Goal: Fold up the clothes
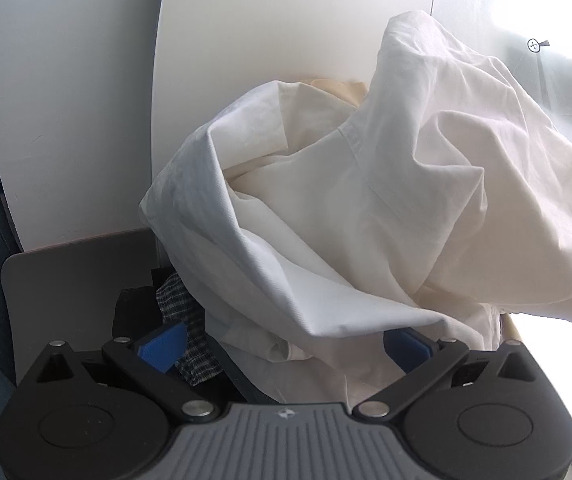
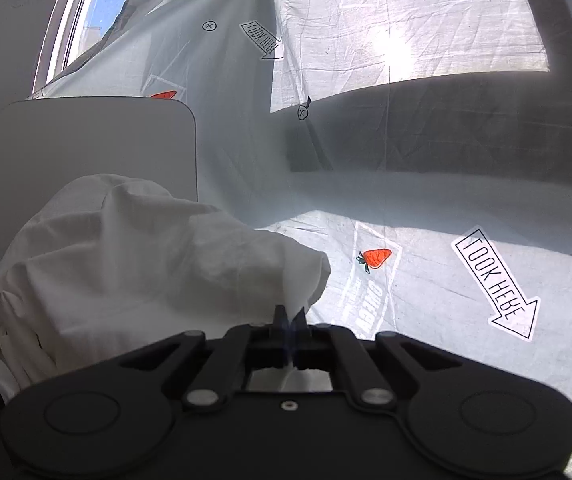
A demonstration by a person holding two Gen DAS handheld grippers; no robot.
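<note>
Left gripper (image 1: 284, 346): blue-padded fingers (image 1: 164, 346) spread wide apart, nothing pinched; crumpled white cotton garment (image 1: 365, 208) bulging up between and above them, draped over the right pad. Right gripper (image 2: 290, 314): black fingers (image 2: 280, 316) pressed together, clamped on a fold of the same white garment (image 2: 146, 256), cloth visible between the tips and again behind them through the frame gap. Garment bunched in a loose heap, mostly lifted, hanging left of the right gripper in the right wrist view; seam line running across the middle in the left wrist view; pale yellow lining or second layer (image 1: 337, 88) showing at the top of the heap, cannot tell which. Dark checked fabric (image 1: 184, 320) and black cloth (image 1: 130, 312) lying below the garment, just beside the left pad. White rounded tabletop (image 1: 246, 40) behind the heap; grey rounded panel (image 1: 66, 280) lower left. Pale printed sheet (image 2: 425, 280) with strawberry picture (image 2: 377, 258) and "LOOK HERE" arrow (image 2: 495, 284), spread to the right and hung up behind. Window (image 2: 98, 12) upper left with blue sky.
</note>
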